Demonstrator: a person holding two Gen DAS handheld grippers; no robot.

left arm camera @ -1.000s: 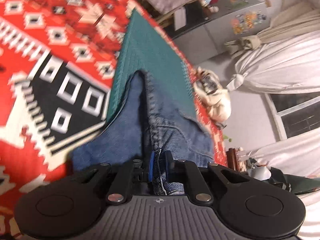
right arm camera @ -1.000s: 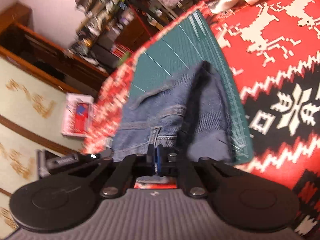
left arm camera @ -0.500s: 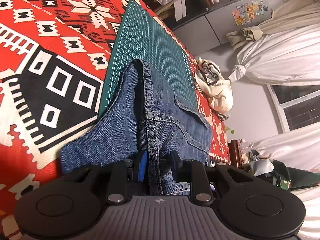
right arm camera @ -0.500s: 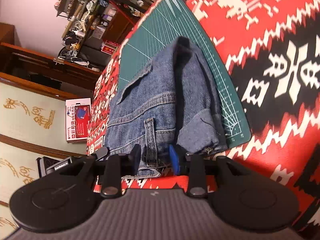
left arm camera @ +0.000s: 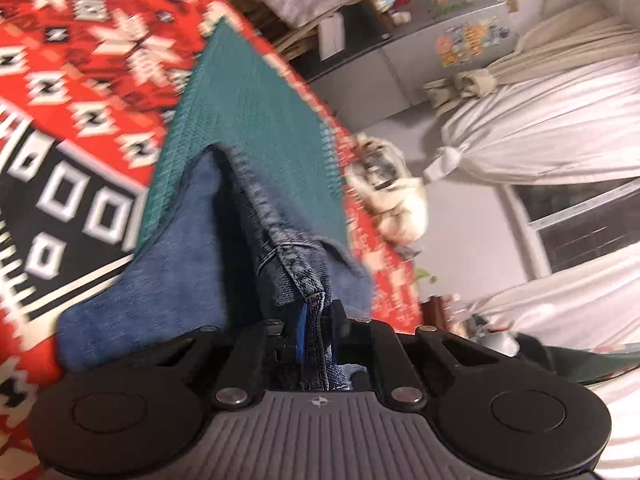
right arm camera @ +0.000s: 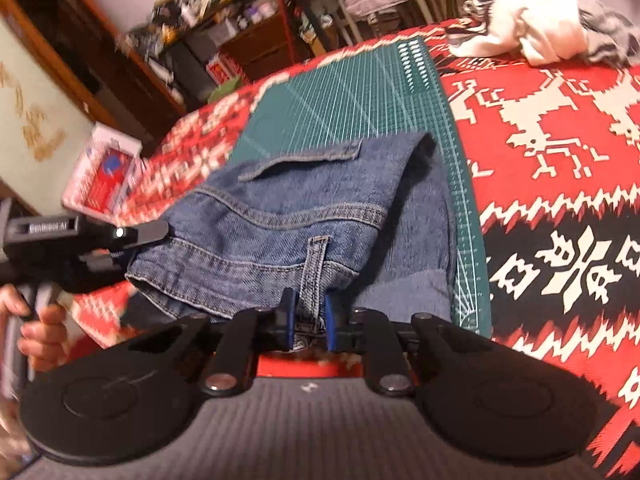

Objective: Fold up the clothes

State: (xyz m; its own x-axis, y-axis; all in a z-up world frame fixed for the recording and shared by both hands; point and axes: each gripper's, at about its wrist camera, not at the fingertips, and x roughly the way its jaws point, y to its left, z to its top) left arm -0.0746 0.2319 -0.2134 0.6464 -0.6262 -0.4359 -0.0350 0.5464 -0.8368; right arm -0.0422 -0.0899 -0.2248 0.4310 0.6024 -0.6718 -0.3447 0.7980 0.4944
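1. Fingers of both grippers are closed on denim: left gripper (left arm camera: 318,330) is pinched tight on a waistband seam of the jeans (right arm camera: 304,216); right gripper (right arm camera: 307,322) is clamped at a belt loop
2. Jeans are seen part-folded on the green cutting mat (right arm camera: 352,104), which sits on the red patterned blanket (right arm camera: 560,128)
3. Long axis runs straight ahead of both grippers, away from the held waistband; neither hand is judged nearer
4. Next fold is judged to carry the waistband forward along that axis
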